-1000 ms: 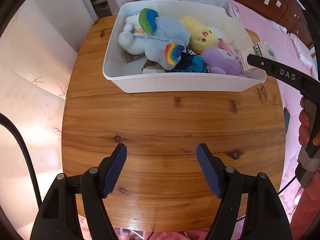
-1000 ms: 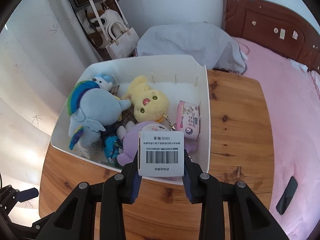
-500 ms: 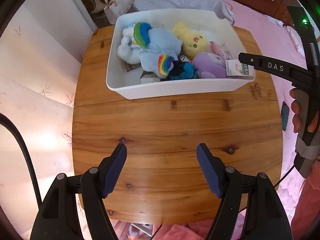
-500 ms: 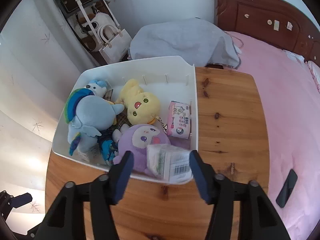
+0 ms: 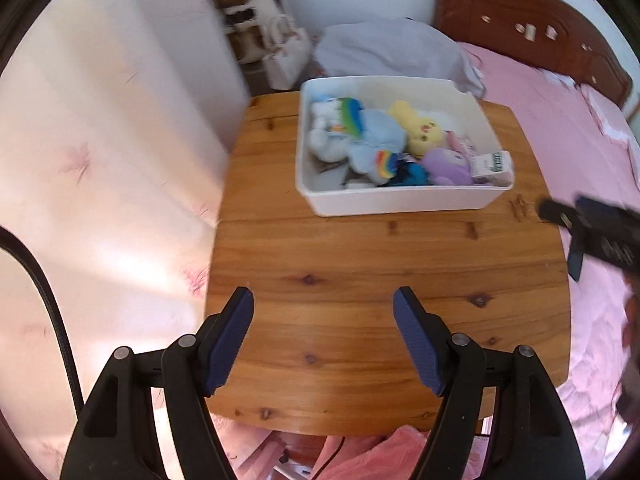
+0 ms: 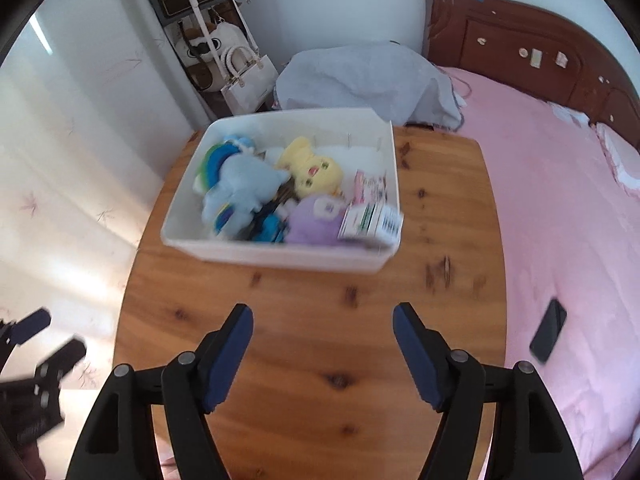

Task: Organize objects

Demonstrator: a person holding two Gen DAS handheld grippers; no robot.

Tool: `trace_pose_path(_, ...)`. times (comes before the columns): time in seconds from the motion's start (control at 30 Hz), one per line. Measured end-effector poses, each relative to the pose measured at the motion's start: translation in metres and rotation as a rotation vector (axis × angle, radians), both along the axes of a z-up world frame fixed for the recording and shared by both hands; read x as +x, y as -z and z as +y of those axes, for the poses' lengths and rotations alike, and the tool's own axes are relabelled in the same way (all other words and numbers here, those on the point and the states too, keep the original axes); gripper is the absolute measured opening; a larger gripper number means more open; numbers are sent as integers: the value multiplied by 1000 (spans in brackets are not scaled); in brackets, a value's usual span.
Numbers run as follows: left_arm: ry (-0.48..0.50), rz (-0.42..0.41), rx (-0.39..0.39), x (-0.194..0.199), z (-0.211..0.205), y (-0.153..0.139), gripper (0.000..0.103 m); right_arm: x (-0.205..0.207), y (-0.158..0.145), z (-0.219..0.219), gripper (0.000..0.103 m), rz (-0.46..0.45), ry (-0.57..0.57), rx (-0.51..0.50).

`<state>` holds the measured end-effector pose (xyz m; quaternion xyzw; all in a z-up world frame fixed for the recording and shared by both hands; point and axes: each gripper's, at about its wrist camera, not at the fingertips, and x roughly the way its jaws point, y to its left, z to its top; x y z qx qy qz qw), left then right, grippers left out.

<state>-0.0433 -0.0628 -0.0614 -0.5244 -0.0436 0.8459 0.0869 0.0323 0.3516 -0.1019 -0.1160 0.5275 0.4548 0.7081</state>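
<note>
A white bin [image 5: 400, 200] stands at the far end of the wooden table [image 5: 360, 272]. In it lie a blue rainbow pony plush [image 6: 240, 188], a yellow plush [image 6: 312, 168], a purple plush [image 6: 314, 220] and a pink pack [image 6: 370, 186]. A white barcode box [image 6: 370, 222] rests in the bin's near right corner, also seen as the box [image 5: 492, 164] in the left wrist view. My right gripper [image 6: 323, 308] hovers over bare wood, its jaws opening with nothing between them. My left gripper [image 5: 323, 294] is open and empty, well short of the bin.
A pink bed [image 6: 560, 200] with a dark wooden headboard runs along the table's right side, and a black phone [image 6: 548, 330] lies on it. A grey bundle [image 6: 360, 76] and a white handbag [image 6: 248, 84] sit beyond the bin. A pale curtain hangs at the left.
The right gripper let go of the barcode box, which now lies in the bin, and its jaws spread. Both grippers drew back and up from the bin.
</note>
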Motion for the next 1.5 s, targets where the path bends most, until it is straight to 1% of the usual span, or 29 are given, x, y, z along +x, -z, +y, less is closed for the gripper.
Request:
trace_pose_path(0.03,-28,5,-18,4,-5,2,76,-9,-1,-5,74,10,-1,-7)
trace_pose_path(0.07,-79,9,-26,10,-10,7,76,-22,-2,-12,76,19,-6,-13)
trace_pose_path(0.1,-96,4,-28,16,-15,12,76,-31,-3,-17,77,21,-8,-13)
trace_pose_path(0.13,-104,-6,-20,22,-20,16,76,-41,-4,-23,80,22,-9,-12)
trace_pose_path(0.2,-108,-22,-17,33,-26,23,76,-65,-6,-35,81,26,-18,-11)
trace_pose_path(0.27,-106,-25,-20,46,-29,24,76,-81,-6,-46,81,62,-14,-3)
trace_pose_path(0.3,-102,-25,-16,51,-29,23,76,-90,-7,-53,81,95,-25,12)
trace_pose_path(0.4,-105,-25,22,69,-29,14,76,-108,-16,-69,81,111,-12,33)
trace_pose_path(0.47,-123,-7,15,79,-27,7,76,-118,-24,-80,81,138,-29,74)
trace_pose_path(0.53,-126,15,-5,88,-24,-2,76,-125,-32,-90,81,133,-35,100)
trace_pose_path(0.6,-137,41,6,98,-22,-13,76,-133,-41,-101,82,101,-43,115)
trace_pose_path(0.67,-149,62,21,106,-21,-20,76,-138,-46,-113,84,80,-47,122)
trace_pose_path(0.77,-160,86,23,119,-15,-29,76,-140,-47,-128,84,101,-43,155)
trace_pose_path(0.8,-166,99,26,123,-13,-32,76,-140,-49,-134,85,95,-33,165)
trace_pose_path(0.9,-182,156,14,133,-8,-42,76,-140,-49,-148,86,64,-2,179)
trace_pose_path(0.93,-187,176,20,136,-7,-45,76,-139,-50,-151,86,60,9,187)
trace_pose_path(1.0,-192,201,31,142,-5,-49,80,-137,-51,-160,86,36,38,200)
trace_pose_path(1.1,-191,234,31,147,1,-53,81,-131,-56,-172,86,0,80,227)
trace_pose_path(1.2,-199,263,39,151,4,-58,86,-126,-61,-178,86,-49,112,233)
trace_pose_path(1.27,-215,281,18,155,5,-61,89,-126,-63,-178,89,-65,111,231)
trace_pose_path(1.37,-228,289,12,157,6,-63,90,-126,-62,-178,92,-88,111,220)
trace_pose_path(1.43,-232,290,13,158,7,-63,90,-126,-63,-178,103,-100,110,216)
trace_pose_path(1.5,-235,296,15,159,6,-63,91,-128,-64,-176,103,-115,106,224)
